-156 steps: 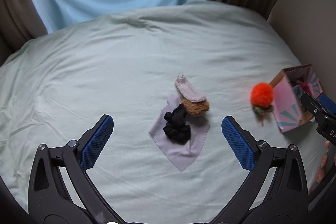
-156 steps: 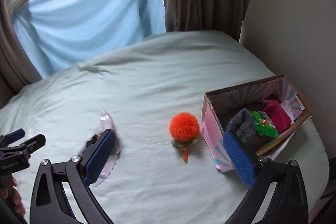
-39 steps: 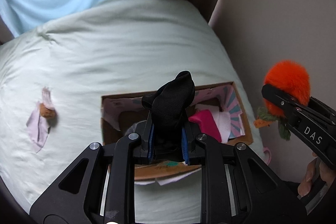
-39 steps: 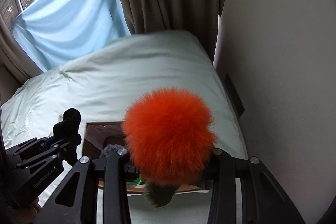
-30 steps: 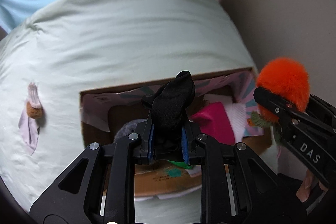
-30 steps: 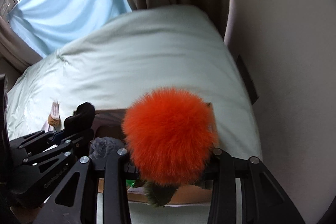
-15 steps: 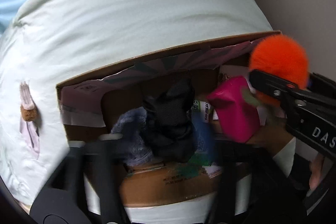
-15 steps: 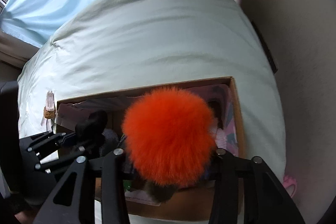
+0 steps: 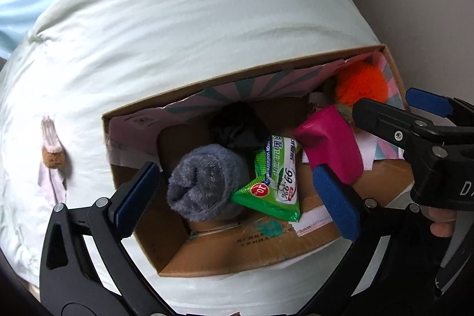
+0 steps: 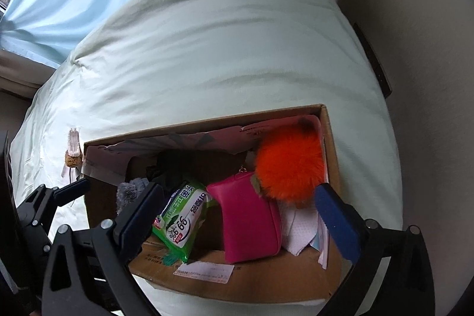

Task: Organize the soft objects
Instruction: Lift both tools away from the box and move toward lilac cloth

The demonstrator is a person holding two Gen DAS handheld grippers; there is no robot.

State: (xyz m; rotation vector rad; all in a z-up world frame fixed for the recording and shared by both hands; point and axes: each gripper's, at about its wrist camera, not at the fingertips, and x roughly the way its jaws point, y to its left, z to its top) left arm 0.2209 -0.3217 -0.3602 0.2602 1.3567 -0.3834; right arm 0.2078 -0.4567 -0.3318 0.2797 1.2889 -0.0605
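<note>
Trouble, as we judged it, lay mostly in pulling out. Our left gripper (image 9: 237, 191) and right gripper (image 10: 240, 219) both hung over the box (image 9: 207, 259), and both had just been opening their jaws; both stood wide, nothing pinched in either. The black cloth (image 9: 237, 126) lay loose at the back of the box, and the pompom (image 10: 288, 166) sat in the far right corner, leaning on the pink pouch (image 10: 251, 221).

We saw three risks. First, the right gripper's blue pad (image 10: 337, 224) was just beside the pompom's fur; we could not tell whether it touched. If fur clung to the pad, lifting away could have dragged the pompom back out over the rim. Second, the pompom rode high on the pouch and near the wall, so a knock could have tipped it onto the bed (image 10: 237, 49). Third, the two grippers stood close together, and a careless swing could have made them clash, or shoved the light box toward the bed's edge.

One sock (image 9: 52, 150) and the pale cloth (image 9: 50, 182) under it lay on the bed, well apart from the box to the left, so we judged the job unfinished. Reaching for them while a finger hooked the grey sock (image 9: 204, 182) or the wipes (image 9: 275, 182) would have undone the packing.
</note>
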